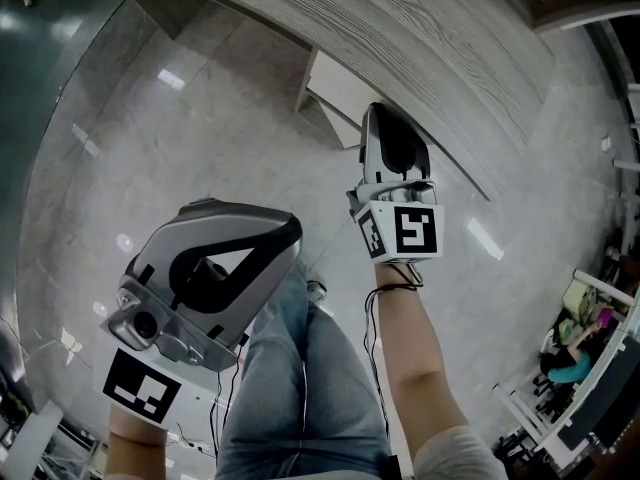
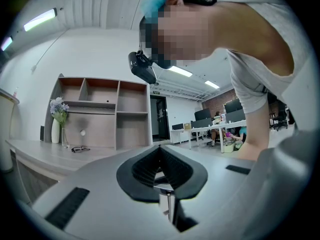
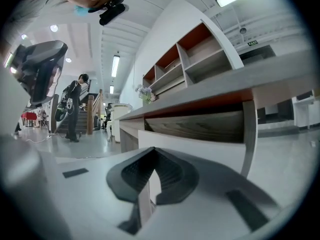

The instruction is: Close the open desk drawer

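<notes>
White drawer front (image 1: 338,96) jutting out from under the wood-grain desk (image 1: 420,28), upper middle of the frame.
Aiming the right gripper (image 1: 386,118) straight at that front, jaws pressed tip to tip on nothing, probably to push with a blunt nose; hanging the left gripper (image 1: 282,236) back at lower left, jaws likewise together and empty, out of the way.

**Three views around one counter edge**

The head view looks steeply down on the grey wood-grain counter (image 1: 430,38) and its white flat-fronted drawer (image 1: 340,93). The right gripper (image 1: 385,113) view sits low and close, sharing that drawer front (image 3: 200,149) and the counter's underside. The left gripper (image 1: 285,233) view tilts upward toward a pale wooden shelf unit (image 2: 100,114).
</notes>
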